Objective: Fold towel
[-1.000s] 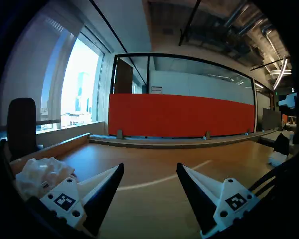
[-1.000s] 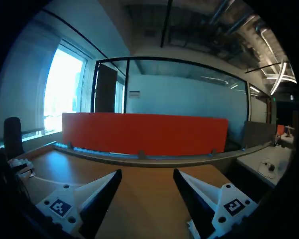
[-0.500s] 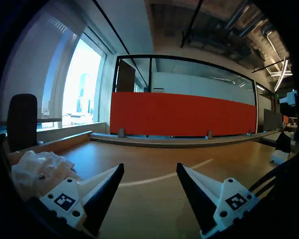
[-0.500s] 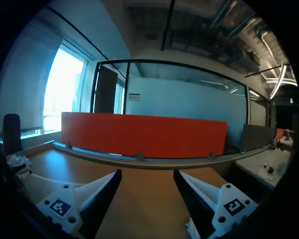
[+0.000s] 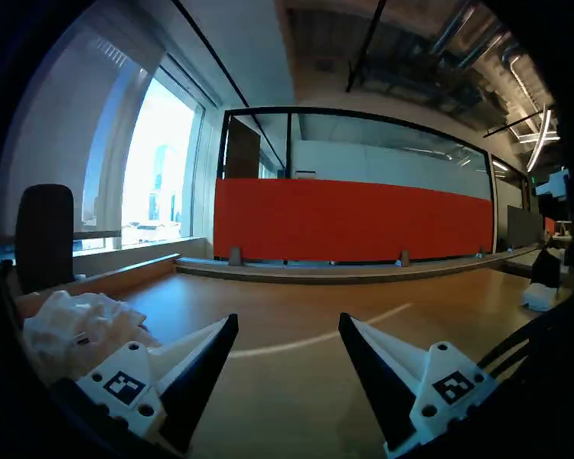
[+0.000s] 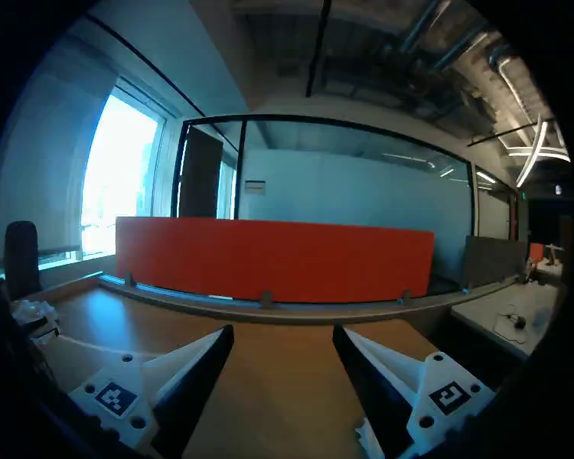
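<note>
The crumpled towel (image 5: 69, 329) sits partly hidden behind one finger (image 5: 176, 367) of the left gripper (image 5: 287, 327). A white object (image 5: 542, 295) at the right edge is cut off and too small to identify.

Main light: I see daylight coming through the window (image 5: 153, 183), left of the red partition (image 5: 352, 220); its panes are blown out to near white.
Second light: a thin ceiling strip (image 5: 542, 138) glows above and right of the partition.
Level: moderate in the left gripper view; dimmer and bluer in the right gripper view.
Sheen: the desk (image 5: 287, 375) below the partition has a soft gloss, paler toward the window side.
Shadows: the ceiling above the partition is murky.
Distortion: I see straight lines bow; the partition's top edge curves.
Focus: crisp around the partition, softer toward the rim.
</note>
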Action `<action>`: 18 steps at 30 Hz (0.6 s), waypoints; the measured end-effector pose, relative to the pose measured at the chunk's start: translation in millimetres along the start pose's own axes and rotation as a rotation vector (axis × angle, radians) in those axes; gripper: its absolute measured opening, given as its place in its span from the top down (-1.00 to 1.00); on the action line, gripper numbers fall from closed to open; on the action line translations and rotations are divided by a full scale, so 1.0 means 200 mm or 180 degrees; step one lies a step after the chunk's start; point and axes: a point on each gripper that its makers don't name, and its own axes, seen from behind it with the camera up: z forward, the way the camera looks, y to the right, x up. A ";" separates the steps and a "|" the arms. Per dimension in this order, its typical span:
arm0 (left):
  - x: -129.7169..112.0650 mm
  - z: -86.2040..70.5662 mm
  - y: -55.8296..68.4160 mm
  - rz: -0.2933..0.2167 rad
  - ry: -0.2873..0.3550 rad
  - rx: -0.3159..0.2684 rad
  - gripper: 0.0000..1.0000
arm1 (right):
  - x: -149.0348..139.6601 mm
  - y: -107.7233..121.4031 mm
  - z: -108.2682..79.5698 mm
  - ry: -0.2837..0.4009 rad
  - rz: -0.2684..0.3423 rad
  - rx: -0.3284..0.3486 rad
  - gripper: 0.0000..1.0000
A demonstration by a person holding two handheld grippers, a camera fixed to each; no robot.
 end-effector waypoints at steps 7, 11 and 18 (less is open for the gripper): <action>0.00 -0.01 0.03 0.0112 0.0003 -0.0027 -0.96 | -0.02 0.03 0.00 0.0041 -0.0039 -0.0033 -1.00; -0.01 -0.01 0.02 0.0111 0.0005 -0.0024 -0.96 | -0.03 0.06 0.01 0.0084 -0.0074 -0.0048 -1.00; -0.01 0.00 0.02 0.0127 0.0003 -0.0026 -0.96 | -0.10 0.10 0.02 0.0120 -0.0087 -0.0040 -1.00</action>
